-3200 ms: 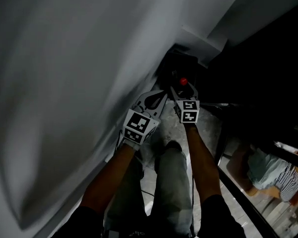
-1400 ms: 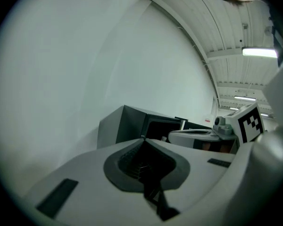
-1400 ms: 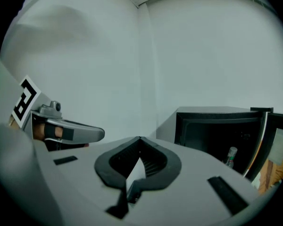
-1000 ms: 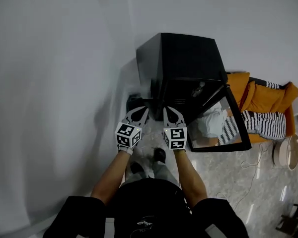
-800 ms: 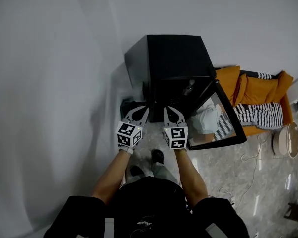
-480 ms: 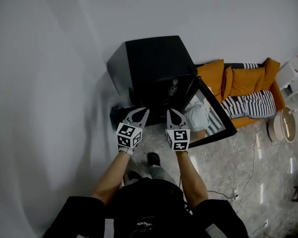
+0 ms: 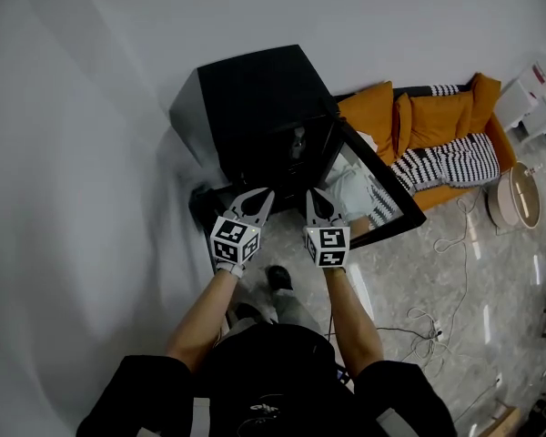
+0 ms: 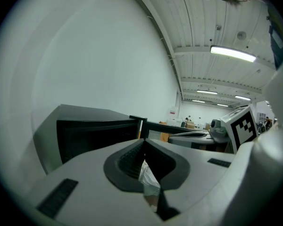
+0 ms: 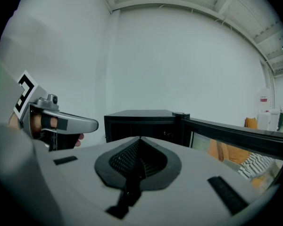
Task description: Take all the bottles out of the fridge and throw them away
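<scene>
**Sam:** Where was the bottle?

**Mia:** A pale thing (image 7: 298, 140) stood inside the fridge (image 7: 255, 89). I think it was a bottle, but it was too small and dim to be sure.

**Sam:** What had changed?

**Mia:** A moment before, both tools were held down low in a dark spot. Now the person stood up tall, back from the fridge. The orange sofa (image 7: 409, 116) had come into view too.

**Sam:** What did that mean?

**Mia:** I think one drop was done and the next bottle still waited. The fridge door (image 7: 387, 198) hung wide open, so the way in was free.

**Sam:** Were the tools holding anything?

**Mia:** No. The left tool (image 7: 262, 197) and the right tool (image 7: 313, 198) were both pinched tight on nothing. They were side by side, near the fridge but not touching it.

**Sam:** What couldn't you see?

**Mia:** The rest of the fridge's inside was black. A dark thing (image 7: 200, 206) sat by the wall (image 7: 73, 153). It might have been the bin, but I couldn't tell.
</scene>
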Demonstrator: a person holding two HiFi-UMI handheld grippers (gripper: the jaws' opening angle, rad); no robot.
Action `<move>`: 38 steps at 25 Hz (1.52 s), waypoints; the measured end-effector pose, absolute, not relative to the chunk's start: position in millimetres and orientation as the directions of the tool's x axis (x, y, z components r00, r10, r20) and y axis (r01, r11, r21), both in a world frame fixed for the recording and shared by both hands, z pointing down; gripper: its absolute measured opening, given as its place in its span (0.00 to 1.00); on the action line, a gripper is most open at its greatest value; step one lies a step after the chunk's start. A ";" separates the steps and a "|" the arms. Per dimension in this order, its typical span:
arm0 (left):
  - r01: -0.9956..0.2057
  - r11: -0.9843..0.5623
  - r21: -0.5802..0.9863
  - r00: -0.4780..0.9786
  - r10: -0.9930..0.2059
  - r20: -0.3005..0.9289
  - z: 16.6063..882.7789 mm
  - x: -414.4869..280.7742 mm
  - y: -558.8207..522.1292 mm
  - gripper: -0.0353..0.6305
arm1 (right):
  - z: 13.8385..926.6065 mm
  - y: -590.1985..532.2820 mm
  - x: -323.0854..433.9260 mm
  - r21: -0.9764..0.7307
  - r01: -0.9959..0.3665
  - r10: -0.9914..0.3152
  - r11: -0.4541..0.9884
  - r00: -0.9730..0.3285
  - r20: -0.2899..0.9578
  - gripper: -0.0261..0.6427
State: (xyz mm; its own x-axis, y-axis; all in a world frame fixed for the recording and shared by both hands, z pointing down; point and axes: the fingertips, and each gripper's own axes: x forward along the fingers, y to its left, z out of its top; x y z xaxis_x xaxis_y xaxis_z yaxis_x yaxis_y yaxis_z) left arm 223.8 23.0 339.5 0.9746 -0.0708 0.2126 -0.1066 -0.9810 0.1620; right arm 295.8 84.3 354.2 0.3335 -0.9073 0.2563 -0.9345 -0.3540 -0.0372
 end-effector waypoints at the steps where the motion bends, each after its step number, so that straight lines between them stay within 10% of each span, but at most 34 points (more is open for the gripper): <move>1: -0.105 -0.981 0.164 0.974 -0.068 0.216 341.4 225.0 23.7 0.06 | 355.9 84.4 297.2 -0.040 -0.934 -0.907 -0.355 0.333 0.257 0.05; 38: -0.001 -0.992 0.123 0.961 0.033 0.274 569.5 295.7 -22.3 0.06 | 617.6 2.1 359.8 -0.068 -0.930 -0.905 -0.360 0.331 0.267 0.05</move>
